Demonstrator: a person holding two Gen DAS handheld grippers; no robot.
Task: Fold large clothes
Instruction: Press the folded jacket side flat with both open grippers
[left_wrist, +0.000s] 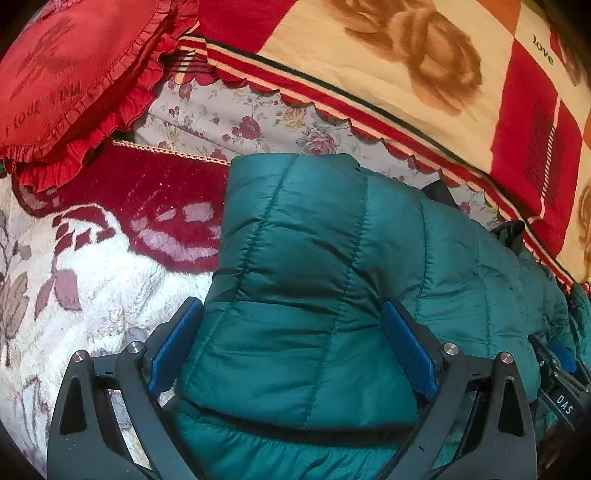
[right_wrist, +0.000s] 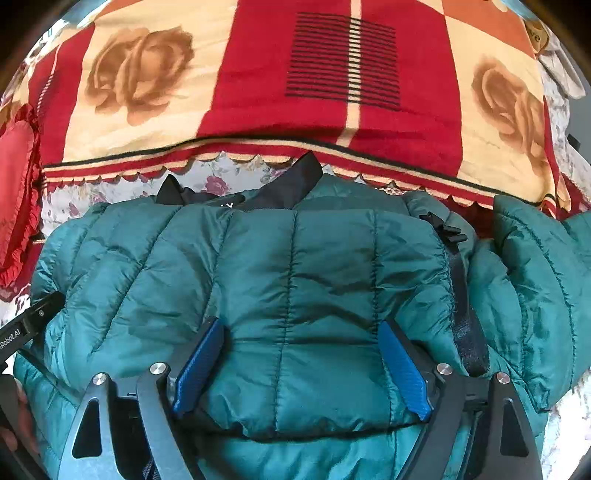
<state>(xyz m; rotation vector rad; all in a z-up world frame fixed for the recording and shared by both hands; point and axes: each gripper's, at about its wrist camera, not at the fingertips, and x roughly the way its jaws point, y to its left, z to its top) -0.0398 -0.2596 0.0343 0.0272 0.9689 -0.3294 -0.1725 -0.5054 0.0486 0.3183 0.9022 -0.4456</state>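
A teal quilted puffer jacket (left_wrist: 325, 280) lies folded on the bed; it fills the right wrist view (right_wrist: 295, 280) too, with its dark collar (right_wrist: 295, 181) at the far edge. My left gripper (left_wrist: 291, 314) is open, its blue pads on either side of the jacket's left folded edge, right over the fabric. My right gripper (right_wrist: 299, 332) is open, its pads spread over the top folded layer near the front edge. One sleeve (right_wrist: 543, 266) lies out to the right. The right gripper also shows at the edge of the left wrist view (left_wrist: 561, 373).
A red heart-shaped pillow (left_wrist: 62, 74) sits at the far left. A red and cream rose-print blanket (right_wrist: 295, 74) lies along the far side. A white and maroon plush blanket (left_wrist: 92, 266) covers the bed left of the jacket, over a floral sheet (left_wrist: 240, 122).
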